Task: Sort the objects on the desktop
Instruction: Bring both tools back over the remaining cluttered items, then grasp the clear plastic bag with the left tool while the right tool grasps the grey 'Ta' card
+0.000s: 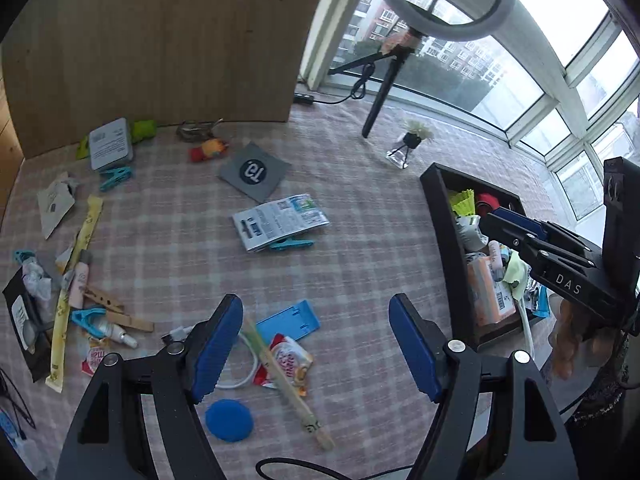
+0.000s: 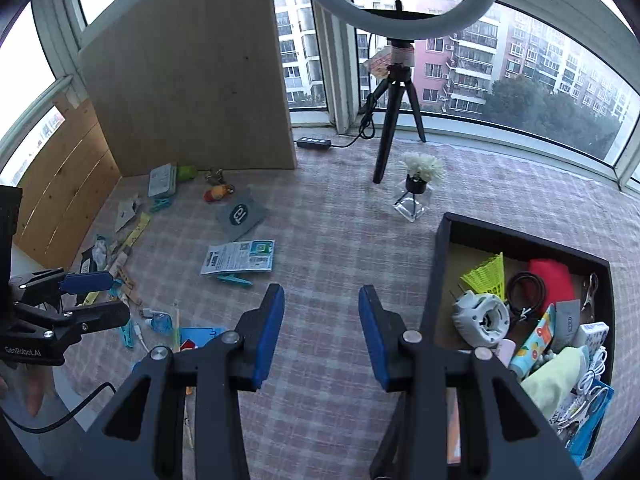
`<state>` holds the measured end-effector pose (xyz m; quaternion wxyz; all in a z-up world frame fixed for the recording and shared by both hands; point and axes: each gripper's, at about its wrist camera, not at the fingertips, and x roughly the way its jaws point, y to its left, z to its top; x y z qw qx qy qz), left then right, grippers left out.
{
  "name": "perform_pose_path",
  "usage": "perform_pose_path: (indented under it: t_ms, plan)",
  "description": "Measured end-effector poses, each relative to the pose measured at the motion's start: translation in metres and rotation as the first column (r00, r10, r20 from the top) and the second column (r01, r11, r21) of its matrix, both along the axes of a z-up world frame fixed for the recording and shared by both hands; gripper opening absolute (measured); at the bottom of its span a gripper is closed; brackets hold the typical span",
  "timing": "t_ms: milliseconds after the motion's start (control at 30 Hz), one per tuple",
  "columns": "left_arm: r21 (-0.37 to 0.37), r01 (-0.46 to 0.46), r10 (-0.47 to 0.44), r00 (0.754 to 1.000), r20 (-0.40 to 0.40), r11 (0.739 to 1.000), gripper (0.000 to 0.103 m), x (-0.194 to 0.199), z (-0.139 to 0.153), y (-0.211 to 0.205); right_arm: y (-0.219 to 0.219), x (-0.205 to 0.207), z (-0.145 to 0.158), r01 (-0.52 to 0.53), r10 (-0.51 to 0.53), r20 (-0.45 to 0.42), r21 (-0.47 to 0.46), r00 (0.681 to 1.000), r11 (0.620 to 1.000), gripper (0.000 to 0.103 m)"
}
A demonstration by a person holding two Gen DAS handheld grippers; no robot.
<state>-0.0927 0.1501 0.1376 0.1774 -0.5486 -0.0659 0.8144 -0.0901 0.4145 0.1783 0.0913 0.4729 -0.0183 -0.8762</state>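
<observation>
Jaws apart; chopsticks (image 1: 280,376) lie diagonally.

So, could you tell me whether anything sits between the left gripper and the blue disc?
Nothing visible does. The left gripper is open above the cloth, and the blue disc lies bare just below its left finger; the chopstick sleeve lies beside it.

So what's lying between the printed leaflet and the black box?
Nothing: in both views, only bare checked tablecloth separates the leaflet from the black box.
</observation>
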Motion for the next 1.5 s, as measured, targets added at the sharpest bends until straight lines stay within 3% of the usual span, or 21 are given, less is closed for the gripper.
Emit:
perform_pose_path:
  t_ms: [200, 300, 433, 600, 767, 833, 933, 1067, 1133, 1233, 1500]
  plan:
    - [-0.055, -0.183, 0.186, 0.981, 0.053, 0.982, 0.068, 0.01, -0.031, -0.097, -0.056, 0.002, -0.016, -0.079, 0.081, 0.041, -0.031, 0.996, 0.996, 0.038]
    - [-0.049, -0.281, 0.284, 0.955, 0.081, 0.959, 0.068, 0.014, -0.045, -0.148, -0.08, 0.001, -0.024, -0.117, 0.119, 0.06, -0.036, 0.991, 0.992, 0.038]
    - [-0.061, -0.411, 0.415, 0.903, 0.114, 0.91, 0.067, 0.017, -0.06, -0.208, -0.109, -0.006, -0.031, -0.166, 0.169, 0.08, -0.041, 0.982, 0.985, 0.038]
    - [-0.083, -0.491, 0.498, 0.858, 0.128, 0.867, 0.056, 0.007, -0.069, -0.251, -0.139, -0.025, -0.041, -0.226, 0.226, 0.119, -0.012, 0.967, 0.974, 0.038]
    - [-0.055, -0.514, 0.515, 0.84, 0.172, 0.856, 0.045, -0.013, -0.082, -0.268, -0.148, -0.06, -0.056, -0.267, 0.259, 0.165, 0.033, 0.952, 0.963, 0.038]
    - [-0.05, -0.523, 0.522, 0.832, 0.189, 0.851, 0.039, -0.019, -0.087, -0.271, -0.15, -0.077, -0.066, -0.327, 0.314, 0.196, 0.034, 0.929, 0.945, 0.038]
    - [-0.031, -0.533, 0.526, 0.822, 0.217, 0.846, 0.039, -0.028, -0.093, -0.271, -0.15, -0.098, -0.08, -0.342, 0.309, 0.235, 0.114, 0.922, 0.933, 0.038]
    - [-0.029, -0.545, 0.537, 0.812, 0.228, 0.838, 0.039, -0.038, -0.094, -0.272, -0.148, -0.127, -0.089, -0.32, 0.286, 0.248, 0.107, 0.926, 0.941, 0.039]
    - [-0.021, -0.55, 0.538, 0.808, 0.241, 0.835, 0.039, -0.045, -0.095, -0.273, -0.151, -0.143, -0.091, -0.318, 0.288, 0.236, 0.102, 0.928, 0.943, 0.049]
    - [-0.058, -0.547, 0.544, 0.805, 0.235, 0.835, 0.039, -0.053, -0.098, -0.272, -0.164, -0.163, -0.1, -0.356, 0.321, 0.255, 0.102, 0.912, 0.929, 0.052]
    - [-0.092, -0.573, 0.572, 0.767, 0.291, 0.815, 0.039, -0.071, -0.121, -0.279, -0.189, -0.194, -0.122, -0.426, 0.366, 0.299, 0.168, 0.881, 0.889, 0.053]
